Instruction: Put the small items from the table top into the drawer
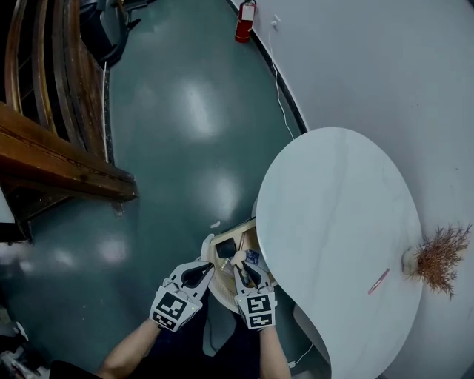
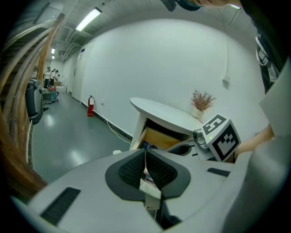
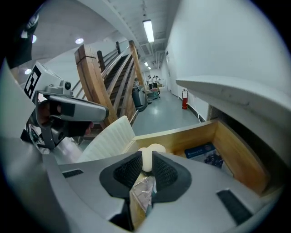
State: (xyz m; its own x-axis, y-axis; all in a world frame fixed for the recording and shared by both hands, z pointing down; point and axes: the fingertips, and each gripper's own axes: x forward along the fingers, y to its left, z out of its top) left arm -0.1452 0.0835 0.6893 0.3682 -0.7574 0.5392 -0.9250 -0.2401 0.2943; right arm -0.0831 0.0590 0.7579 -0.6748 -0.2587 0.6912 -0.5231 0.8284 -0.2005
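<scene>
I am looking into a large hall, more lab or test facility than home: a glossy teal floor (image 1: 185,111) runs far ahead under ceiling strip lights (image 3: 148,30), with a red fire extinguisher (image 1: 245,21) against the white wall (image 1: 355,66). A heavy wooden staircase (image 1: 52,148) rises on the left, people (image 3: 154,81) stand at the far end, and a white oval table (image 1: 333,207) sits on the right.

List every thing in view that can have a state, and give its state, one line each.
drawer: pulled open
right tool: shut on cream item
left tool: jaws together, nothing clear between
blue booklet: flat inside the drawer
pink item: lying on table top
dried plant: upright at the table top's edge
</scene>
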